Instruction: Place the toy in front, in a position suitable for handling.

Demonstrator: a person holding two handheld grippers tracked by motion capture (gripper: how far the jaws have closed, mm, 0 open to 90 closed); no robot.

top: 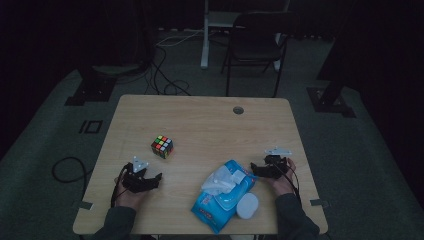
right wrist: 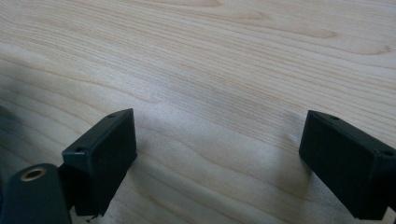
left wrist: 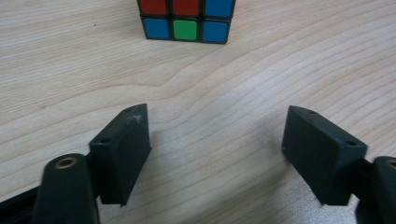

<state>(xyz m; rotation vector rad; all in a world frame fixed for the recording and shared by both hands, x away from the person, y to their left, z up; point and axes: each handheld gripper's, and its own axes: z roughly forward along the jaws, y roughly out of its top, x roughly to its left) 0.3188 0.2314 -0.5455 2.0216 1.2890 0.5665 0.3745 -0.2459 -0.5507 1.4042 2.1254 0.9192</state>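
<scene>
A white wipe [top: 216, 181] is seen protruding from the opened blue wipes pack [top: 220, 202] on the desk [top: 210, 125]. The jaws of the left gripper [top: 156, 178] and right gripper [top: 255, 169] are held apart, empty.

It looked like a dark test room or lab. One small wooden desk [top: 200, 120] stood alone on a grey carpet [top: 45, 145]. Black cables [top: 160, 75] ran loose over the floor. A black folding chair [top: 255, 45] waited behind the desk, and dark stand feet [top: 92, 90] stood at both sides.
</scene>
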